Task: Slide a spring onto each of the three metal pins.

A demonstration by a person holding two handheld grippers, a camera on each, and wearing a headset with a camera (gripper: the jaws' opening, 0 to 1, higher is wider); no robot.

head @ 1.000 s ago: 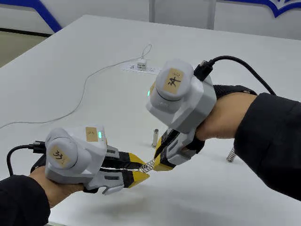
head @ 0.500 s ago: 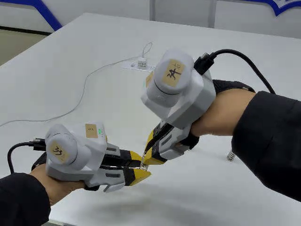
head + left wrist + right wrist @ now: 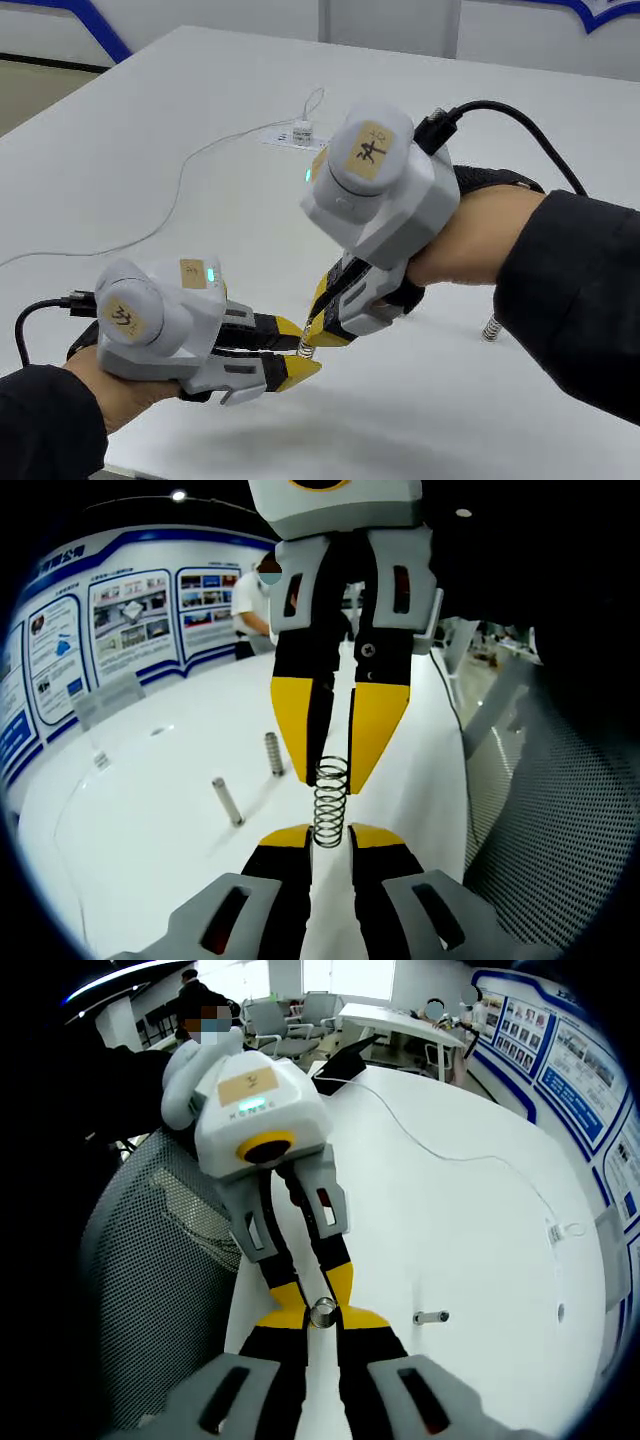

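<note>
My left gripper [image 3: 303,354] is at the lower left, shut on a thin metal pin that is mostly hidden in its jaws. A small steel spring [image 3: 329,802] stands out from the left jaw tips. My right gripper [image 3: 314,334] comes in from above, shut on the spring's far end. In the right gripper view I see the spring [image 3: 322,1312] end-on between the right gripper [image 3: 320,1322] and the left gripper [image 3: 313,1295]. A bare pin [image 3: 228,801] stands on the white table. Another pin [image 3: 272,753], wearing a spring, stands beyond it.
A loose spring [image 3: 490,328] lies on the table [image 3: 150,150] under the right forearm. A white cable [image 3: 180,190] runs to a small power block [image 3: 301,135] at the back. A grey mesh chair [image 3: 160,1250] stands by the table's near edge.
The right gripper has moved left and closer to the left jaw tips, so less of the spring shows between them. It now hides the pin standing on the table.
</note>
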